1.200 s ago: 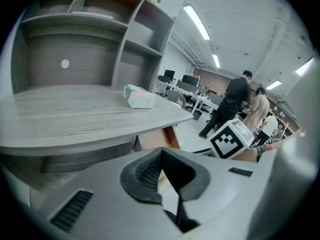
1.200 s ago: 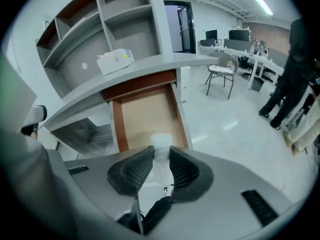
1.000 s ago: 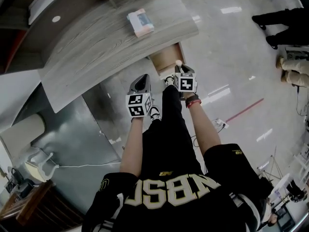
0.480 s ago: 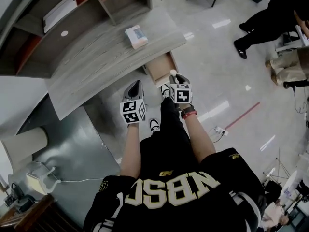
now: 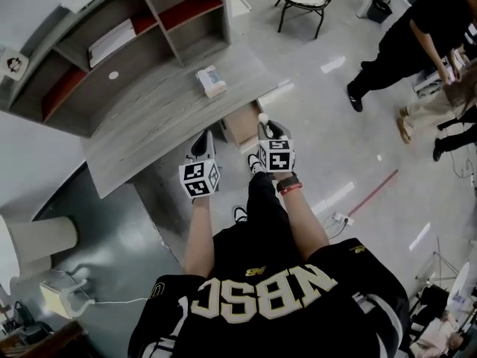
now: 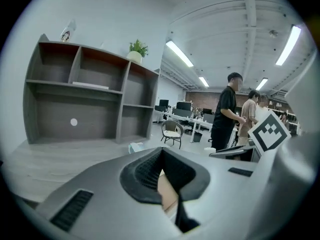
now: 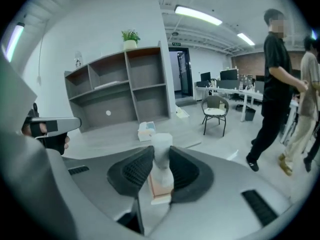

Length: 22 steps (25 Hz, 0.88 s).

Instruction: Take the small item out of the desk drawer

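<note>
Left tongs: my left gripper (image 6: pixel 161 156) has its tips together on nothing. It has risen beside the right one over the last second.
Right tongs: my right gripper (image 7: pixel 160 170) stays clamped on the small item, pads pressing both its sides. The grip has not shifted.
Small item: the pale little cylinder (image 7: pixel 161 151) stands upright between those pads. It has come up and towards me with the tongs, and I judge it is now out of the drawer.
Drawer: the drawer (image 5: pixel 240 125) still hangs open under the desk edge, just below and beyond the item. It shows through the gap under my pads.
Desk: the desk (image 5: pixel 149 125) sits farther from me than a second ago, with the small box (image 5: pixel 211 81) untouched on top.
Shelves: the shelf unit (image 5: pixel 149 28) now shows in full, so I have drawn back. Removal looks done, and setting the item down is what's left.
</note>
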Each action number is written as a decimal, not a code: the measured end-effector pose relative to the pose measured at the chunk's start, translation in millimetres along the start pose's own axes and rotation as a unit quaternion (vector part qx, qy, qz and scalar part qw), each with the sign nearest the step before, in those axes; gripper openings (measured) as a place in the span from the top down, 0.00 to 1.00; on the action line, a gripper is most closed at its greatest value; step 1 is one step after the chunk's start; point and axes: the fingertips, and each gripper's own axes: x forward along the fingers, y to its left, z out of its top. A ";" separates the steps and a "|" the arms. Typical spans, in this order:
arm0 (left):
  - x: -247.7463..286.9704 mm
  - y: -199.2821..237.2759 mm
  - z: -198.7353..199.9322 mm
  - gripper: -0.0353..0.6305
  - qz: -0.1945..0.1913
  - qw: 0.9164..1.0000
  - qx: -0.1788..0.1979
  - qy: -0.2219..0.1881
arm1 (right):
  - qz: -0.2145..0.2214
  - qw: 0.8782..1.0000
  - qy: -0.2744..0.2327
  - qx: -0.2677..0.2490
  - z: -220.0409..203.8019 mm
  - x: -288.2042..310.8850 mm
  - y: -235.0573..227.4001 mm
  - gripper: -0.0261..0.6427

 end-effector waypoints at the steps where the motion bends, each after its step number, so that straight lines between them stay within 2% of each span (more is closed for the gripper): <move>1: -3.1 -0.6 8.7 0.93 -0.001 1.000 0.006 -0.008 | 0.001 1.000 -0.011 0.001 9.0 -5.8 2.0 0.80; 12: -52.0 2.0 86.8 0.93 0.010 0.995 0.047 -0.089 | 0.029 0.990 -0.132 -0.028 104.1 -70.5 49.2 0.80; 22: -95.4 0.6 147.0 0.93 0.026 0.984 0.069 -0.162 | 0.036 0.974 -0.214 -0.064 155.8 -121.6 74.5 0.80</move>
